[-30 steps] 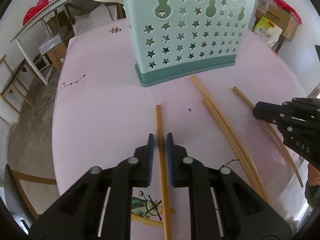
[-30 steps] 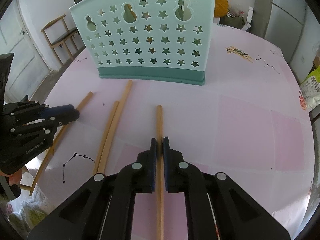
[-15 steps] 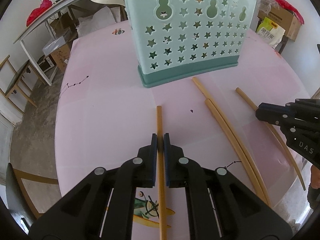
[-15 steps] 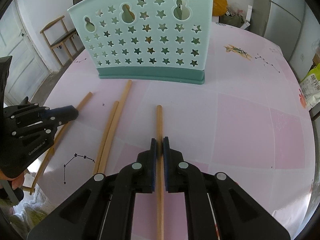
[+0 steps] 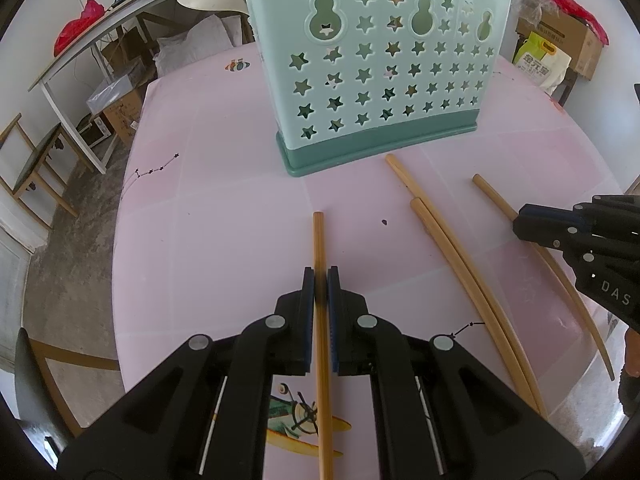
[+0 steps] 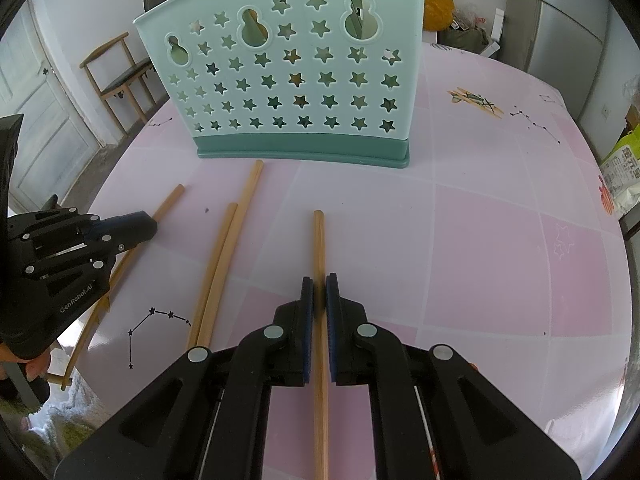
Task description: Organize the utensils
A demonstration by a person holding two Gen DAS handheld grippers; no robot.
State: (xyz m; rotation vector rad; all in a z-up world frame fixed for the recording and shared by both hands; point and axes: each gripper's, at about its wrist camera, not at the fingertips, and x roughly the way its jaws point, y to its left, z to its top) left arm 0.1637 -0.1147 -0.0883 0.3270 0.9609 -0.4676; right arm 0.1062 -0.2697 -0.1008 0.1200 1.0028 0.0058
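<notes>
Chopsticks all over the pink table point(image 5: 224, 216): left gripper point(image 5: 320, 280) is clamped tight on one chopstick point(image 5: 319, 240), right gripper point(image 6: 319, 286) pinching another one point(image 6: 319, 240) the same way. Two more point(image 6: 224, 248) lie side by side between them, touching. Teal star-holed utensil holder point(image 5: 380, 80) stands upright just past the chopstick tips.

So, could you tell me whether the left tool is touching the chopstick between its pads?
Touching: the left wrist view shows the left tool shut on the chopstick, both pads pressed against its sides.
</notes>
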